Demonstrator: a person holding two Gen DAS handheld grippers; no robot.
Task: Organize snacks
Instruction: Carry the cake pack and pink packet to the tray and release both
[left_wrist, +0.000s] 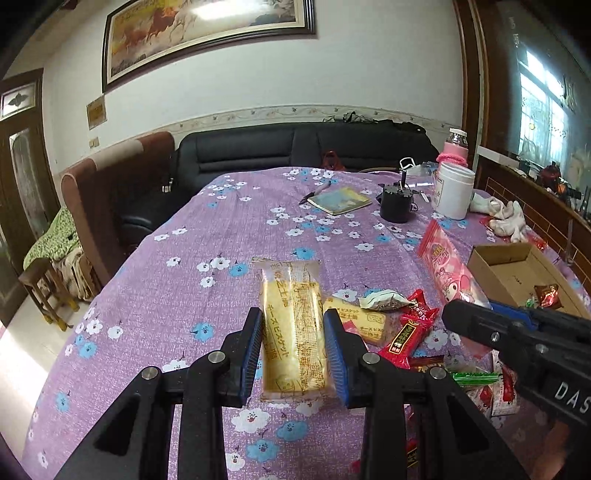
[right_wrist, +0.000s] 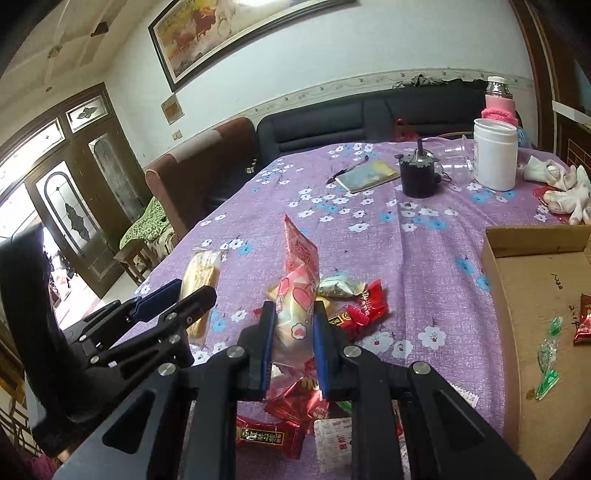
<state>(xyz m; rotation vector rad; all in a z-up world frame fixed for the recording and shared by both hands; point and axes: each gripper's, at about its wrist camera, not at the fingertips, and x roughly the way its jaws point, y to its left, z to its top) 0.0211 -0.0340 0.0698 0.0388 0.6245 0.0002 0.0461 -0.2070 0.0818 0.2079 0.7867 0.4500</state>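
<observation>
Both hands are loaded. The left hand-held gripper (left_wrist: 293, 350) is clamped on a yellow cheese biscuit packet (left_wrist: 291, 325), lifted clear of the purple floral surface (left_wrist: 184, 277). The right hand-held gripper (right_wrist: 293, 332) is squeezing a pink heart-print snack bag (right_wrist: 299, 280), which stands upright between its jaws.

Progress looks early. The cardboard box (right_wrist: 495, 266), at three o'clock in the right wrist view, holds only a few small pieces: a green-wrapped candy (right_wrist: 548, 358) and a red sweet (right_wrist: 583, 317). At six o'clock under the right gripper a loose heap remains: red candy packets (right_wrist: 365, 306), a pale wrapped snack (right_wrist: 338, 288), and a second biscuit packet (left_wrist: 364, 321) in the left wrist view.

My call: two carries underway, and most of the pile is left to sort.
</observation>
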